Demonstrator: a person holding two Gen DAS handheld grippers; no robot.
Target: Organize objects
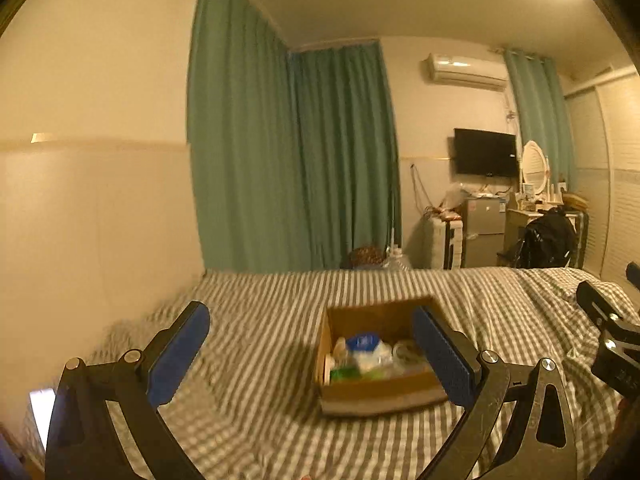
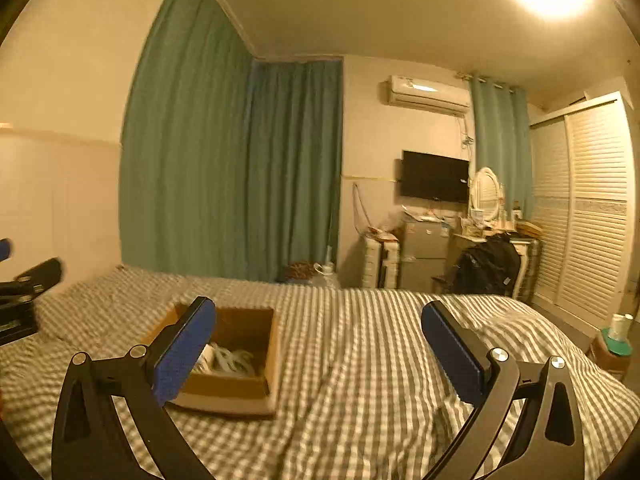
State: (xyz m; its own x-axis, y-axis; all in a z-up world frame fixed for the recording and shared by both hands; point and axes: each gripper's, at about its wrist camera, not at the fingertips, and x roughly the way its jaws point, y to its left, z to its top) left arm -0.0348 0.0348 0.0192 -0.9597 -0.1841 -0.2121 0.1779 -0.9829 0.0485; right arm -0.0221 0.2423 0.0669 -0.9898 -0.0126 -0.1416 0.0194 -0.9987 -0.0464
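Note:
An open cardboard box (image 1: 376, 390) rests on a bed with a grey-and-white checked cover (image 1: 260, 380). Inside it lie several small items, among them a blue-capped one (image 1: 362, 342) and something green (image 1: 346, 372). My left gripper (image 1: 312, 354) hovers over the bed, open and empty, its right finger in front of the box's right side. In the right wrist view the same box (image 2: 240, 384) lies at lower left with white items (image 2: 230, 358) inside. My right gripper (image 2: 320, 350) is open and empty, its left finger overlapping the box's left wall.
Green curtains (image 1: 288, 152) hang behind the bed. Beyond the bed's far edge stand a small fridge (image 2: 424, 252), a dresser with an oval mirror (image 2: 486, 196), a dark bag (image 2: 488, 264) and a wall TV (image 2: 434, 176). Louvred wardrobe doors (image 2: 592, 208) line the right wall.

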